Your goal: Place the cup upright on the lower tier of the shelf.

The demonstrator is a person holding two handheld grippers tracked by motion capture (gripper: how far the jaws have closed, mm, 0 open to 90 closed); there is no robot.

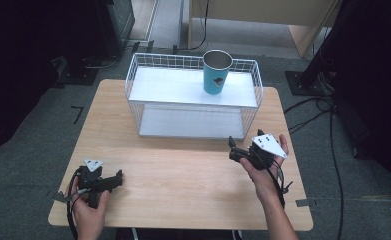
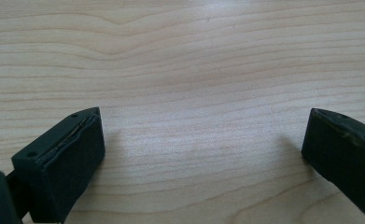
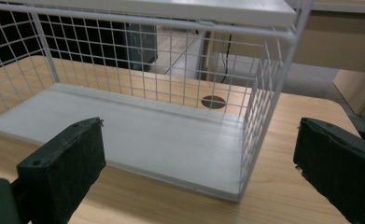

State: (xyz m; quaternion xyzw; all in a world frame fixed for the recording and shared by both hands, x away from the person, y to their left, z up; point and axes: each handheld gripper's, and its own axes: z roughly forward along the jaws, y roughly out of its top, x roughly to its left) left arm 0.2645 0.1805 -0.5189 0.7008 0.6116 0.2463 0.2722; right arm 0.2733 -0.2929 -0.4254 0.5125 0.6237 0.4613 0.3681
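Note:
A teal cup (image 1: 216,72) with a shiny metal inside stands upright on the top shelf (image 1: 173,87) of a white wire rack (image 1: 132,80) at the back of the wooden table (image 1: 183,175). The lower shelf (image 1: 188,122) (image 3: 138,135) is bare. My left gripper (image 1: 118,177) rests low at the table's front left, held in a hand. In its own view the left gripper (image 2: 203,126) is open over bare wood (image 2: 194,56). My right gripper (image 1: 231,149) is raised at the rack's front right corner. The right gripper (image 3: 200,135) is open and faces the lower shelf with nothing between its jaws.
A round hole (image 3: 214,101) in the tabletop shows behind the rack. On the floor, cables (image 1: 328,130) run to the right of the table and a black stand base (image 1: 303,82) sits at the back right. A light wooden desk (image 1: 263,15) stands beyond the table.

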